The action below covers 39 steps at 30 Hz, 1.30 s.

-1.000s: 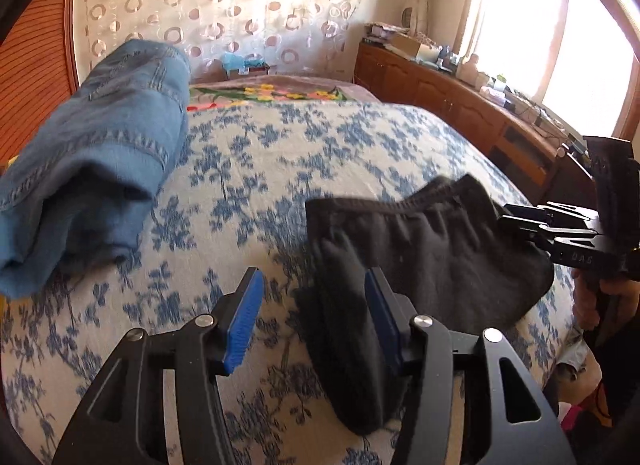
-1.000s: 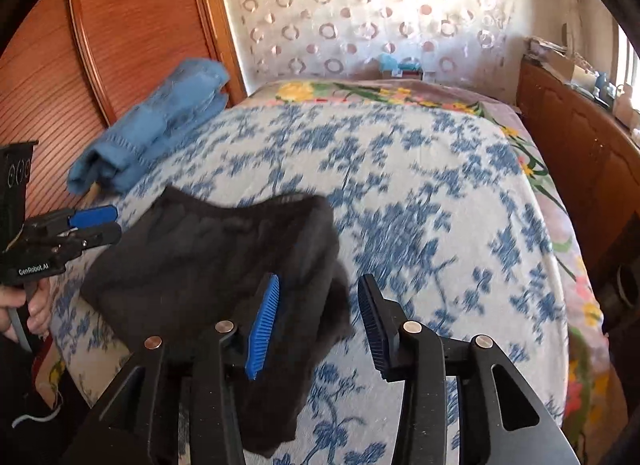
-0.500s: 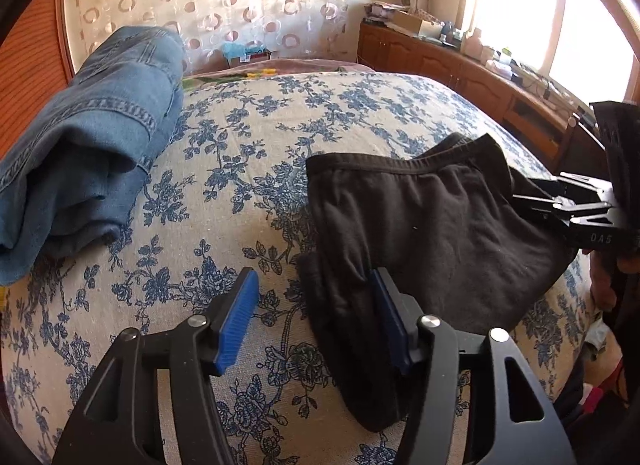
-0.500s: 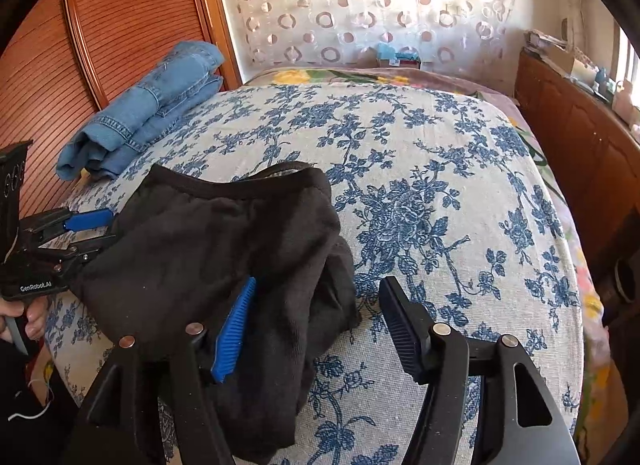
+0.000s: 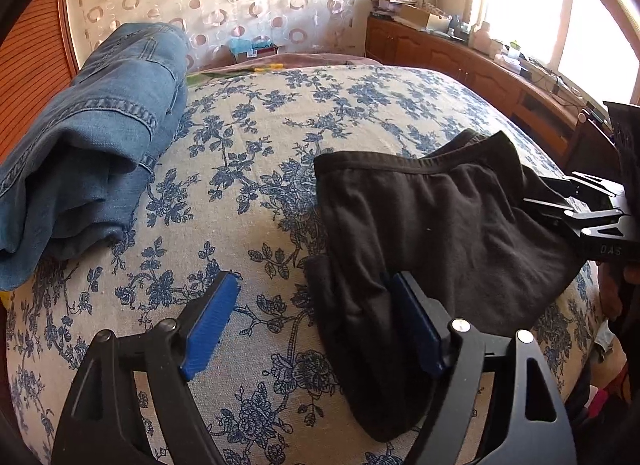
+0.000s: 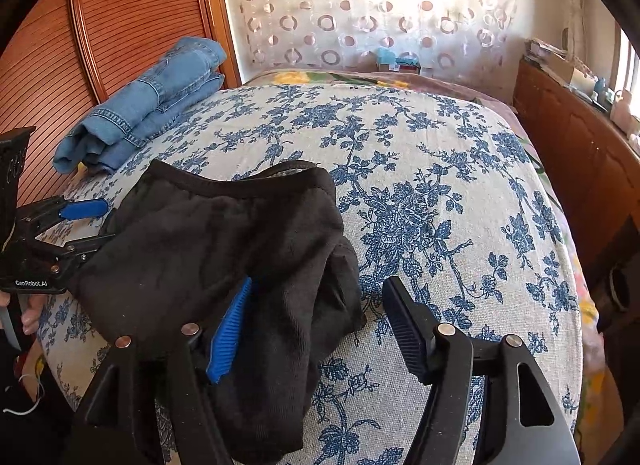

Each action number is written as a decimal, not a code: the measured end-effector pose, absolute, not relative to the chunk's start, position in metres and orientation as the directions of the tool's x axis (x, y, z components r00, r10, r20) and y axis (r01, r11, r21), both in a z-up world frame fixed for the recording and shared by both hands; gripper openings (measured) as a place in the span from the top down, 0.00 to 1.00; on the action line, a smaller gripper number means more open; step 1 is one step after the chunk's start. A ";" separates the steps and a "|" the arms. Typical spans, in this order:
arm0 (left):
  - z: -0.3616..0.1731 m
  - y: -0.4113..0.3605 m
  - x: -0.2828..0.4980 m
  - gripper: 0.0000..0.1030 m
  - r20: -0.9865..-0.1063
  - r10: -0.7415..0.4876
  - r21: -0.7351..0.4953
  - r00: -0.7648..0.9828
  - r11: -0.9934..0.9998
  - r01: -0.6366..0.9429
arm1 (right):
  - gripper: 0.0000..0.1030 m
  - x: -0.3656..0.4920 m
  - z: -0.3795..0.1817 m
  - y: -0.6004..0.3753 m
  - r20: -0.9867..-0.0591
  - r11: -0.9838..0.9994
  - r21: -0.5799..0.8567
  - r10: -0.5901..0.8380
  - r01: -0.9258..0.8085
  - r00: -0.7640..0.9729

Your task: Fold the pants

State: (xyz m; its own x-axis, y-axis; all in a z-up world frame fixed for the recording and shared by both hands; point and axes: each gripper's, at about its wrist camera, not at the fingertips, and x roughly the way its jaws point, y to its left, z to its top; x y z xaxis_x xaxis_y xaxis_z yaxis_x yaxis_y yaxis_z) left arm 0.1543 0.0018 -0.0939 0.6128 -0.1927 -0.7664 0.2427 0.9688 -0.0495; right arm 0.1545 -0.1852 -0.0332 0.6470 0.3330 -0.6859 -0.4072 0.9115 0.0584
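1. Both sets of tongs had just been opening, and the black pants [image 5: 440, 225] dropped out of the pinch onto the floral bedspread [image 5: 280, 145].
2. Left gripper [image 5: 316, 329] stood spread, pants edge between the pads, not pressed.
3. Right gripper [image 6: 320, 321] also spread, cloth loose beside its blue pad.
4. Step: release after a fold; pants lay bunched at the bedspread's near edge.
5. Next, I judged: regrip and square up.
6. Count: one black pants, one folded jeans [image 6: 140, 105] at the bedspread's far left, two grippers.

Black gripper [image 5: 316, 329]; blue ribbed pads [image 5: 210, 327]
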 end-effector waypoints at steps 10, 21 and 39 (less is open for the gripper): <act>-0.089 0.004 0.155 0.49 -0.750 -0.309 -0.161 0.585 0.943 0.293 | 0.33 0.153 -0.033 -0.188 -0.683 0.911 0.066 0.339 -0.408 0.646; -0.087 0.003 0.155 0.65 -0.740 -0.377 -0.243 0.557 0.922 0.302 | 0.33 0.154 -0.032 -0.189 -0.681 0.906 0.087 0.357 -0.414 0.639; -0.087 0.000 0.165 0.69 -0.737 -0.370 -0.236 0.565 0.925 0.298 | 0.53 0.153 -0.030 -0.178 -0.703 0.890 0.075 0.367 -0.450 0.609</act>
